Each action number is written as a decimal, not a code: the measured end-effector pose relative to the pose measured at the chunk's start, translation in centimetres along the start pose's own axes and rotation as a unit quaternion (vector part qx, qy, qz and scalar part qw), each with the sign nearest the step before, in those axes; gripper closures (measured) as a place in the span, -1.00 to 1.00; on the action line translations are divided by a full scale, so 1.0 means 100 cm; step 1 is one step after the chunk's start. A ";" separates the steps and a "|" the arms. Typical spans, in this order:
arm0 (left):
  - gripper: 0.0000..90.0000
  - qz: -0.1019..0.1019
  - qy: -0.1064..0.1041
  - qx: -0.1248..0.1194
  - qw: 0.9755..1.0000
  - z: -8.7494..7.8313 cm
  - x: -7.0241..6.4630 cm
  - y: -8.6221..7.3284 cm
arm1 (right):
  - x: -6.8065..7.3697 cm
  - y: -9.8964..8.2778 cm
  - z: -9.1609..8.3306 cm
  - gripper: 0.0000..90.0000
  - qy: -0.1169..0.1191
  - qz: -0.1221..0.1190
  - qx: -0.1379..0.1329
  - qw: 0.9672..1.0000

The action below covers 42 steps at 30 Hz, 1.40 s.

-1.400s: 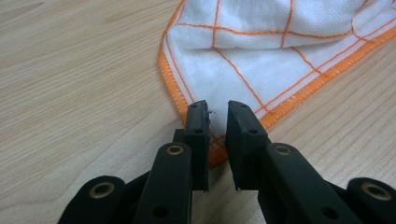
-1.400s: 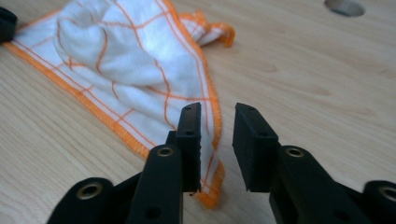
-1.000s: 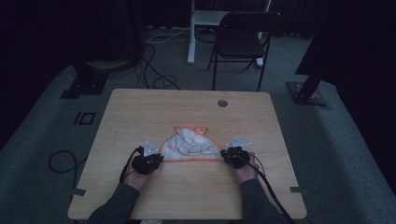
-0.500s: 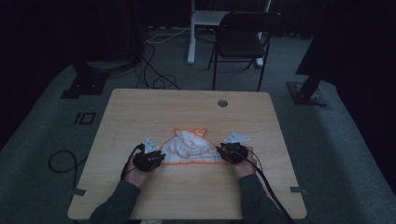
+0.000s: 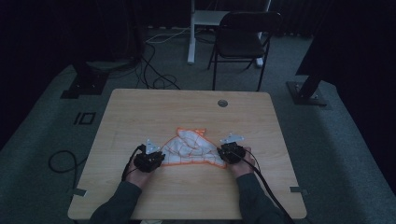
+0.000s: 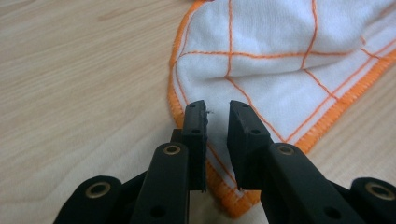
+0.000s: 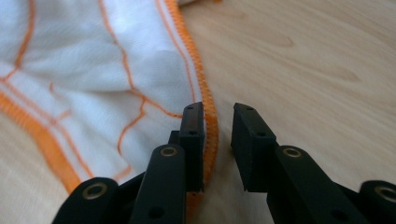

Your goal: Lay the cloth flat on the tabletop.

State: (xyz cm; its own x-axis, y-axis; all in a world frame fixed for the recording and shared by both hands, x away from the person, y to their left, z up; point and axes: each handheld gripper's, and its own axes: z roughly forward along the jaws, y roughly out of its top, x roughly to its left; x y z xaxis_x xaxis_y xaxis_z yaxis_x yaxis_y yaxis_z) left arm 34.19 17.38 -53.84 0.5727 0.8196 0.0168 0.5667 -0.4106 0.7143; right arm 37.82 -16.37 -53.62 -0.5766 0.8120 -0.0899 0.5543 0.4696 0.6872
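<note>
A white cloth (image 5: pixel 191 147) with orange grid lines and an orange hem lies crumpled on the near half of the wooden table (image 5: pixel 187 107). My left gripper (image 5: pixel 159 157) sits at the cloth's near-left corner. In the left gripper view its jaws (image 6: pixel 217 114) stand a narrow gap apart over the cloth (image 6: pixel 280 60) and have just been closing, pads not pressing on it. My right gripper (image 5: pixel 223 153) is at the near-right corner. Its jaws (image 7: pixel 218 116) are also slightly apart and have just been closing, with the orange hem of the cloth (image 7: pixel 84 70) running under the gap.
A round cable hole (image 5: pixel 222 103) is set near the table's far edge. Behind the table stand a dark folding chair (image 5: pixel 243 42) and a white desk leg (image 5: pixel 191 32). Cables (image 5: pixel 154 70) and stand bases lie on the carpet.
The right gripper has edged a little to the left, toward the cloth's corner. The left hand has stayed where it was.
</note>
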 end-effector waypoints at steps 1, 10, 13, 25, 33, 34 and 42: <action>0.74 -0.001 -0.001 0.000 1.000 -0.001 0.000 -0.001 | 0.001 -0.002 -0.002 0.66 -0.001 -0.001 0.001 1.000; 0.69 0.005 -0.009 0.002 1.000 -0.007 -0.008 -0.002 | 0.004 -0.008 -0.013 0.70 0.002 -0.009 0.002 1.000; 0.66 0.003 -0.007 -0.009 1.000 -0.006 -0.006 0.003 | 0.002 0.000 -0.011 0.69 0.010 -0.002 -0.016 1.000; 0.71 0.003 0.002 0.002 1.000 0.003 -0.001 0.004 | 0.006 0.025 0.023 0.57 0.018 -0.006 -0.008 1.000; 0.75 -0.009 -0.007 0.006 1.000 -0.004 -0.006 -0.002 | 0.004 0.012 0.008 0.63 -0.016 -0.008 0.012 1.000; 0.75 -0.009 -0.007 0.009 1.000 -0.006 -0.007 -0.003 | 0.003 0.010 0.006 0.64 -0.017 -0.007 0.015 1.000; 0.70 0.004 -0.014 0.011 1.000 -0.013 -0.013 -0.004 | 0.004 0.004 -0.005 0.64 -0.017 -0.010 0.029 0.999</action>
State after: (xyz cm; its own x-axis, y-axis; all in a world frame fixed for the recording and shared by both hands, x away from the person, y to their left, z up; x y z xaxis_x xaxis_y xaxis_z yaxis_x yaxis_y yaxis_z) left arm 32.45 17.00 -53.28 0.5945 0.8041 0.0026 0.5744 -0.4269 0.6984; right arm 37.52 -16.05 -53.06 -0.5668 0.8138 -0.1281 0.5782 0.5037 0.6419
